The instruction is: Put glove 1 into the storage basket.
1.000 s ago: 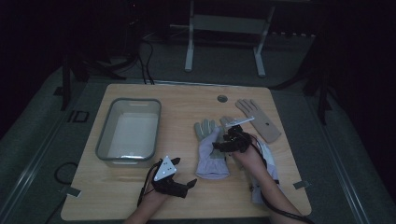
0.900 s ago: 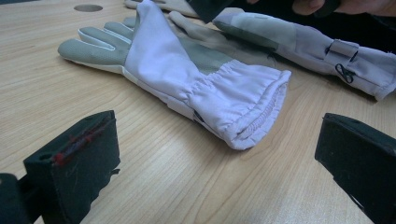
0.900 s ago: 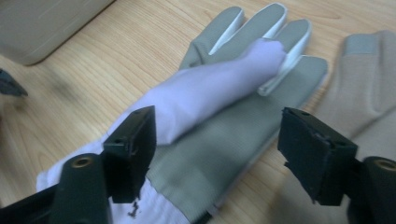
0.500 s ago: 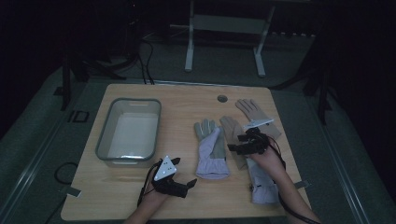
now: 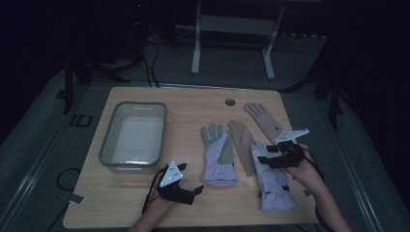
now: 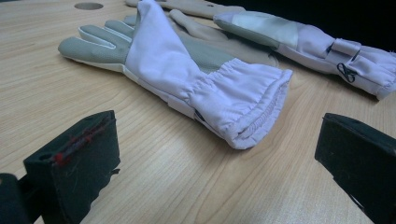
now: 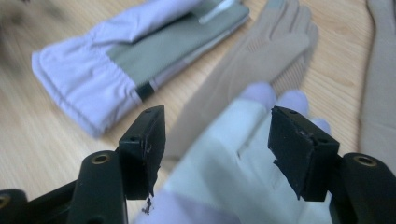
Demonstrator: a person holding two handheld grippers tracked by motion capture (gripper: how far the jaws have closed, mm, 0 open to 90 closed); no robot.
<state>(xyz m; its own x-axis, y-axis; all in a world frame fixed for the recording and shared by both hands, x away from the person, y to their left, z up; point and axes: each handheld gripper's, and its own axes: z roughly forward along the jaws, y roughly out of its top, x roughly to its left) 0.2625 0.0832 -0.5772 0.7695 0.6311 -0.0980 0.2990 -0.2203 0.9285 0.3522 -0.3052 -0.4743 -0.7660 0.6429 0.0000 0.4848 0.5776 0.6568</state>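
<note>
Two lavender-and-grey gloves lie on the wooden table (image 5: pixel 183 121). One lavender glove (image 5: pixel 218 155) lies mid-table, its gathered cuff (image 6: pixel 243 100) toward my left gripper (image 5: pixel 193 187), which rests near the front edge, open and with nothing in it (image 6: pixel 215 163). The second lavender glove (image 5: pixel 273 181) lies at the right. My right gripper (image 5: pixel 265 157) hovers over its finger end (image 7: pixel 252 140); the jaws have just been closing a little but stand apart, not pressing the cloth. Two tan gloves lie between and behind: one tan glove (image 5: pixel 241 144), another (image 5: pixel 263 118).
A clear plastic tub (image 5: pixel 135 135) stands on the left half of the table. A round cable hole (image 5: pixel 230 102) sits near the far edge. Dark floor, cables and a white stand's legs (image 5: pixel 196 53) lie beyond the table.
My right gripper has moved right, from the middle lavender glove to above the right lavender glove's fingers. The left gripper has stayed put.
</note>
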